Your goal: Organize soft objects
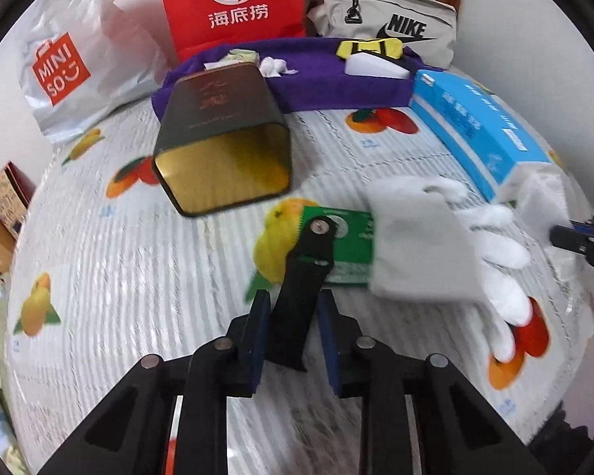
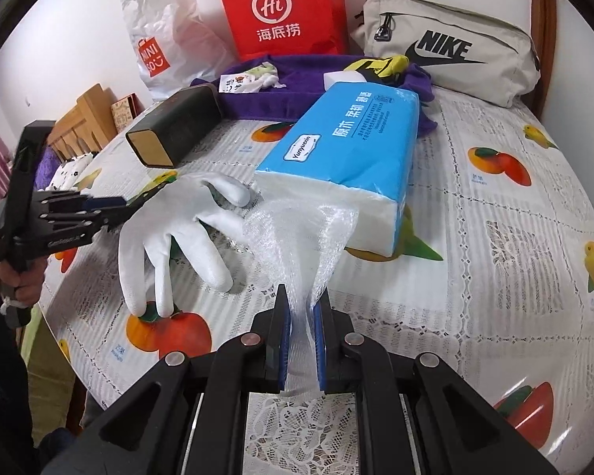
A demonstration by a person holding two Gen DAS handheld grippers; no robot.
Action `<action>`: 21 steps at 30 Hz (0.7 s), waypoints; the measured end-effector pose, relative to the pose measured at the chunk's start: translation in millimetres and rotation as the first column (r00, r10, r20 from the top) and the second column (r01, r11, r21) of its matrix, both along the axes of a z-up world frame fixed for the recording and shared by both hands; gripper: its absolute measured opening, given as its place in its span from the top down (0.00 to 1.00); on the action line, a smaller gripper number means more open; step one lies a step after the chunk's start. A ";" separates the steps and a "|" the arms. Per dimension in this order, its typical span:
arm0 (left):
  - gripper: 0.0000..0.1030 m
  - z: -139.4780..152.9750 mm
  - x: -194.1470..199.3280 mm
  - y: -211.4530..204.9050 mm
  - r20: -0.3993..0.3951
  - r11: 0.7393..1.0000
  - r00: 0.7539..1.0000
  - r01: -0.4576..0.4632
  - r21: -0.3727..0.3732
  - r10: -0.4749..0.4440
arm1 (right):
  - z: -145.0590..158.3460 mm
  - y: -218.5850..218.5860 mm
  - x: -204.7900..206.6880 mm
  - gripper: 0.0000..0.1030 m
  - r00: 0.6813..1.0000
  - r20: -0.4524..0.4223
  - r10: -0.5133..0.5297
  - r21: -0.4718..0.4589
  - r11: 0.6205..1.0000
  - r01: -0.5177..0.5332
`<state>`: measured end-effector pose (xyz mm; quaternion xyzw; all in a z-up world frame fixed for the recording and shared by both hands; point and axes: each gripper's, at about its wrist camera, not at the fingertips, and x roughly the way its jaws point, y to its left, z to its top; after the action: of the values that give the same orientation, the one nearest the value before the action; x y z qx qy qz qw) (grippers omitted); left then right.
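Note:
My left gripper (image 1: 293,316) has a black strap-like piece (image 1: 301,285) between its jaws, which are narrowly apart; the piece points at a green card (image 1: 348,245). A white glove (image 1: 435,245) lies right of it, also in the right wrist view (image 2: 174,233). My right gripper (image 2: 303,308) is shut on clear bubble wrap (image 2: 297,229) that rises toward the open end of a blue tissue pack (image 2: 348,150). The left gripper shows in the right wrist view (image 2: 111,206), beside the glove. A purple towel (image 1: 328,79) at the back carries a yellow item (image 1: 370,48), a white sponge block (image 1: 376,67) and small white cloths (image 1: 273,66).
A dark tin (image 1: 225,142) lies on its side, open end toward me. A red Haidilao bag (image 1: 233,4), a Miniso bag (image 1: 63,67) and a beige Nike pouch (image 1: 388,16) stand along the back. The table edge drops off at the left (image 2: 59,316).

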<state>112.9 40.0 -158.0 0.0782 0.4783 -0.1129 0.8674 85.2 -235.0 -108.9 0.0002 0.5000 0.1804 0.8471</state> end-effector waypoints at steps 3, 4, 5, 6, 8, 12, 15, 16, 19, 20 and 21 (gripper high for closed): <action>0.77 -1.1 -4.8 -3.2 0.002 1.000 1.000 0.023 0.007 -0.023 | -2.6 0.3 1.4 0.89 1.000 -0.009 0.004 0.012 1.000 -0.004; 0.74 -1.8 -3.6 -3.6 -0.004 1.000 1.000 0.027 0.003 -0.027 | -3.1 1.1 1.6 0.89 1.000 -0.010 0.005 0.012 1.000 -0.005; 0.74 -1.7 -2.4 -3.4 -0.004 1.000 1.000 0.027 -0.003 -0.027 | -3.4 1.8 1.6 0.89 1.000 -0.010 0.007 0.012 1.000 -0.006; 0.74 -2.3 0.3 -2.6 -0.006 1.000 1.000 0.023 -0.014 -0.024 | -3.6 2.6 1.8 0.89 1.000 -0.011 0.008 0.012 1.000 -0.007; 0.77 -3.4 4.3 -0.9 -0.010 0.999 1.000 0.014 -0.034 -0.014 | -3.5 3.9 1.5 0.89 1.000 -0.010 0.009 0.014 1.000 -0.009; 0.80 -2.7 3.9 -3.6 -0.002 1.000 1.000 0.016 -0.010 -0.016 | -2.0 5.6 0.9 0.89 1.000 -0.006 0.012 0.012 1.000 -0.012; 0.80 -2.6 2.3 -4.7 -0.003 1.000 1.000 0.012 -0.007 -0.012 | -1.5 5.8 1.0 0.89 1.000 -0.007 0.012 0.016 1.000 -0.012; 0.79 -2.8 2.8 -3.1 -0.004 1.000 1.000 0.002 -0.022 -0.002 | -1.8 6.7 1.3 0.89 1.000 -0.007 0.013 0.014 1.000 -0.013; 0.79 -3.1 2.9 -0.7 -0.002 0.999 1.000 -0.016 -0.043 0.016 | -2.6 8.3 2.0 0.89 1.000 -0.012 0.012 0.010 1.000 -0.012; 0.80 -3.3 2.4 -1.2 0.002 0.999 1.000 -0.018 -0.041 0.018 | -2.8 8.6 2.3 0.89 1.000 -0.014 0.009 0.010 1.000 -0.009; 0.80 -3.3 1.9 -2.0 0.006 0.999 1.000 -0.018 -0.034 0.019 | -2.9 8.6 2.5 0.89 1.000 -0.017 0.004 0.006 1.000 -0.004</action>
<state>114.9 37.9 -161.2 0.0592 0.4743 -0.1128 0.8711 87.7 -226.3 -111.8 0.0032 0.5065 0.1834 0.8425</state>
